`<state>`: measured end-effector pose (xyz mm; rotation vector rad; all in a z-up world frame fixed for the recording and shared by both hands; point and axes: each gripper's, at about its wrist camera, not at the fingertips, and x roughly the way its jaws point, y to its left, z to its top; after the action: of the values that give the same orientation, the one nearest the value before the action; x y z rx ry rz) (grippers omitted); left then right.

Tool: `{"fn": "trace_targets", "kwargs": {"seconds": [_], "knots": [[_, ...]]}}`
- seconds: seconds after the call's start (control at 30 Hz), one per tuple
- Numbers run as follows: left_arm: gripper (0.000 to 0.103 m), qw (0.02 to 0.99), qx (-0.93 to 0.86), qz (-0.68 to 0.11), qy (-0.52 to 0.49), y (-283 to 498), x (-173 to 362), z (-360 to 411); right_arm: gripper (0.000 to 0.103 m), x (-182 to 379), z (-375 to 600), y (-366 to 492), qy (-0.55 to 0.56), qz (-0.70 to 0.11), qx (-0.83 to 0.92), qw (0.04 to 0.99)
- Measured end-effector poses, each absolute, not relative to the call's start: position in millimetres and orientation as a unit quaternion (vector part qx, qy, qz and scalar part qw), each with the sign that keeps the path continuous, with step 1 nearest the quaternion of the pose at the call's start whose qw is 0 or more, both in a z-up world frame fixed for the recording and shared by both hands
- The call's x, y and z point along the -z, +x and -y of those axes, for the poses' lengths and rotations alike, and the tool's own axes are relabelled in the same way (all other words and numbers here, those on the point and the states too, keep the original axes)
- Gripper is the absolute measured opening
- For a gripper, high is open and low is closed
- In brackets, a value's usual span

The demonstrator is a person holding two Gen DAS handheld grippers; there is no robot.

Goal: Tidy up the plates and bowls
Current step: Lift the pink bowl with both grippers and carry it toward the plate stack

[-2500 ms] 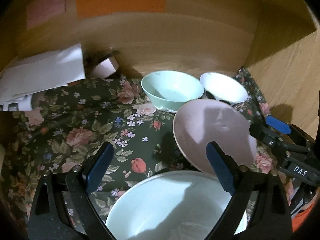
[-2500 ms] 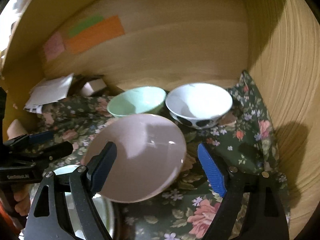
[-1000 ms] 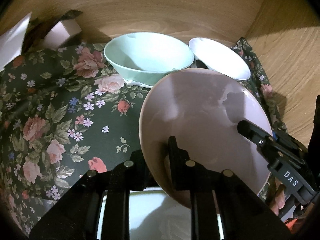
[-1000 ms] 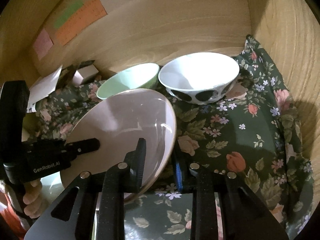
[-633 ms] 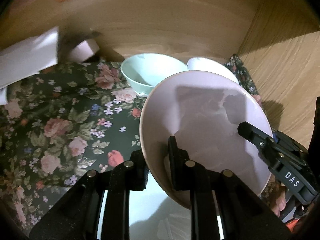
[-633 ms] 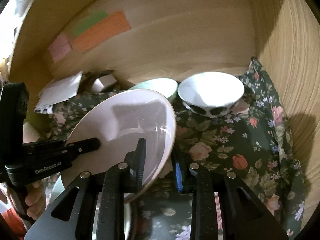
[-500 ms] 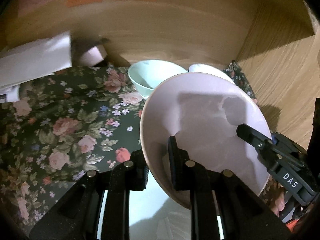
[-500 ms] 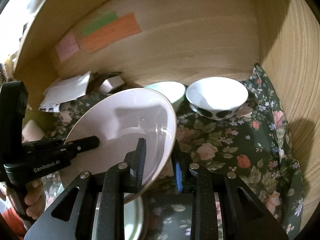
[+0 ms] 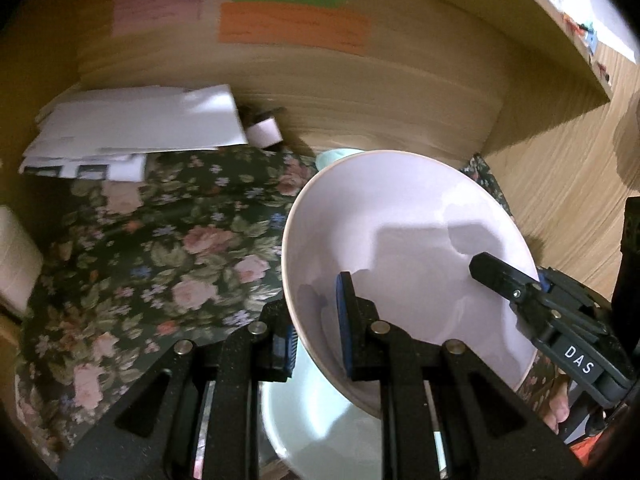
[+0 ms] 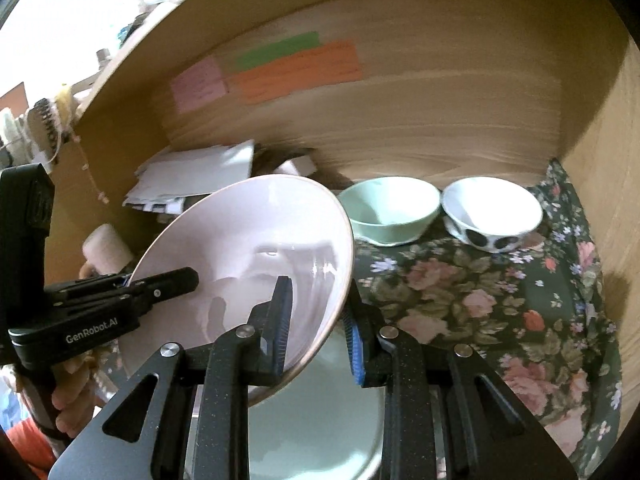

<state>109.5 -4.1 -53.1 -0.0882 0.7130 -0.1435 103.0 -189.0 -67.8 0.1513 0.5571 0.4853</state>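
Observation:
A pale pink plate (image 9: 404, 240) is held up in the air, tilted, by both grippers. My left gripper (image 9: 316, 332) is shut on its left rim. My right gripper (image 10: 316, 320) is shut on its right rim, and the plate also shows in the right wrist view (image 10: 248, 248). A pale mint plate (image 9: 320, 428) lies below it near the front, seen too in the right wrist view (image 10: 320, 420). A mint bowl (image 10: 386, 208) and a white bowl with black spots (image 10: 492, 212) stand side by side at the back of the floral cloth (image 10: 500, 300).
This is a wooden cabinet nook with a back wall (image 10: 400, 120) and a right side wall (image 10: 612, 160). White papers (image 9: 136, 128) and a small box (image 9: 264, 132) lie at the back left. Coloured sticky notes (image 9: 292, 28) are on the back wall.
Both grippers closed on the pink plate's opposite rims and have lifted it up and back from the cloth. It now hangs higher, hiding most of the mint bowl in the left view.

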Motion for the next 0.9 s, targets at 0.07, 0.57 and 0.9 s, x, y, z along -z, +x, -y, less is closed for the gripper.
{"fn": "trace_targets", "kwargs": {"seconds": [0.07,0.57,0.9], "knots": [[0.017,0.936,0.064,-0.344,-0.047,101.7,51.5,-6.9,0.023,66.1,180.0,99.1,0.07,-0.27,-0.244,0.929],[0.017,0.939,0.01,-0.337,-0.073,56.4,60.1,-82.9,0.023,69.9,104.7,82.6,0.044,-0.28,-0.304,0.909],[0.017,0.931,-0.013,-0.355,-0.091,44.6,83.4,-121.8,0.023,85.2,62.5,85.0,0.021,-0.312,-0.325,0.893]]}}
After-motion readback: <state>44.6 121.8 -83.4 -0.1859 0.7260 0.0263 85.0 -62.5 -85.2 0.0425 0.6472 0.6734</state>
